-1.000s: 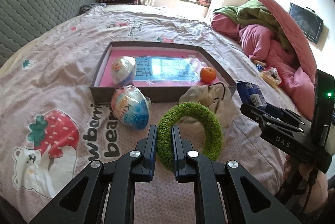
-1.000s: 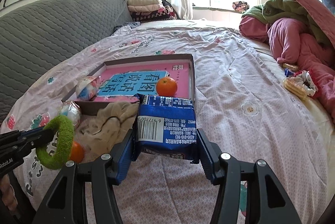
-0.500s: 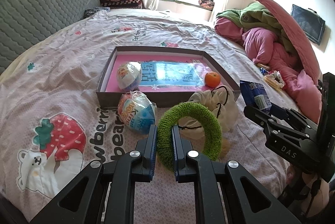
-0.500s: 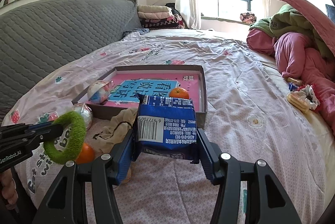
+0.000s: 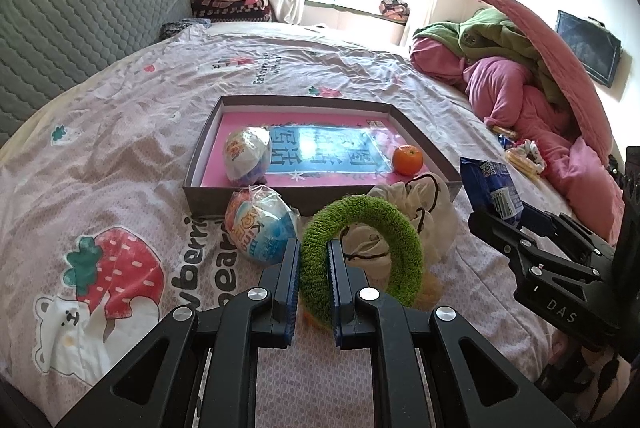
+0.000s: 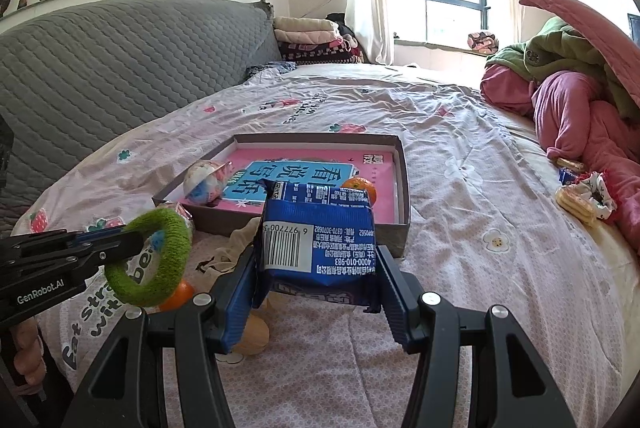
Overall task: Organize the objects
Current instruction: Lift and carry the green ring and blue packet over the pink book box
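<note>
My left gripper (image 5: 313, 248) is shut on a fuzzy green ring (image 5: 384, 220) and holds it above the bedspread; the ring also shows in the right wrist view (image 6: 160, 260). My right gripper (image 6: 316, 260) is shut on a blue snack packet (image 6: 316, 228), held in the air in front of the shallow brown box (image 6: 402, 187). The box (image 5: 200, 155) has a pink and blue book as its floor, a wrapped toy egg (image 5: 246, 153) and a small orange (image 5: 407, 159). A second wrapped egg (image 5: 260, 224) and a beige drawstring pouch (image 5: 436, 203) lie before the box.
A small orange (image 6: 180, 294) lies under the ring. A pile of pink and green bedding (image 5: 532, 75) fills the right side. Biscuits and wrappers (image 6: 580, 195) lie near it. A grey quilted headboard (image 5: 80, 23) bounds the left.
Both grippers have risen and drawn back a little from the box, each keeping its object. The box and items on the bed have not moved.
</note>
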The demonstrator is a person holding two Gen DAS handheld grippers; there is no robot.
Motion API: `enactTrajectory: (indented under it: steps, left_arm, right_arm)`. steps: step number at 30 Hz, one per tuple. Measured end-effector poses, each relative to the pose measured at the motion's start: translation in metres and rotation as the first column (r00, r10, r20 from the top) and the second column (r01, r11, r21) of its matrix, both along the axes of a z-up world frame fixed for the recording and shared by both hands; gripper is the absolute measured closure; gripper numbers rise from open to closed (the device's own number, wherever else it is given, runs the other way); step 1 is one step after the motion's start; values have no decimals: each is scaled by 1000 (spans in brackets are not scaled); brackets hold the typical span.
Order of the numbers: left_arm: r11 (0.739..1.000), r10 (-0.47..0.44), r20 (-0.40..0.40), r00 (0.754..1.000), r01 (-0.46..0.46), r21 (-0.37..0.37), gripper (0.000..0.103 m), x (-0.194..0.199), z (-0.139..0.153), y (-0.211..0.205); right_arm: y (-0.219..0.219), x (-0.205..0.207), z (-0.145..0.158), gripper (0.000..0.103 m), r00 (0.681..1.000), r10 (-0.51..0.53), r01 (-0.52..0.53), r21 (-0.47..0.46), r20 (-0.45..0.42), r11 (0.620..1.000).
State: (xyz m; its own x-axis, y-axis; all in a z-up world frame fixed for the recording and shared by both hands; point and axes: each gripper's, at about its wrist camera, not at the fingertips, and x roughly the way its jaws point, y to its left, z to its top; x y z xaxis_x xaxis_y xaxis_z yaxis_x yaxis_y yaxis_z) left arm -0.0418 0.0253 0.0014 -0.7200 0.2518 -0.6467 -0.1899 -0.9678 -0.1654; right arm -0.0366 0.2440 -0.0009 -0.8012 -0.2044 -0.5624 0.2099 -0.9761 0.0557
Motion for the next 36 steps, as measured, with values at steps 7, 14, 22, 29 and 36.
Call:
enactTrajectory:
  steps: [7, 14, 22, 29, 36]
  left_arm:
    - [1000, 1, -9, 1000, -1, -6, 89, -6, 4, 2]
    - [1000, 7, -32, 999, -8, -17, 89, -15, 18, 3]
    - [1000, 1, -41, 999, -1, -20, 89, -29, 27, 6]
    - [1000, -3, -39, 999, 2, -8, 89, -40, 29, 5]
    - [1000, 1, -21, 1000, -2, -14, 89, -45, 23, 5]
  right_arm:
    - [-1, 2, 2, 46, 1000, 3, -3, 1, -2, 1000]
    - [-1, 2, 2, 46, 1000, -7, 7, 6, -8, 1000]
    - [-1, 1, 4, 46, 1000, -18, 18, 12, -18, 1000]
    - [-2, -1, 4, 46, 1000, -21, 21, 14, -18, 1000]
    - [-4, -5, 4, 46, 1000, -22, 22, 18, -18, 1000]
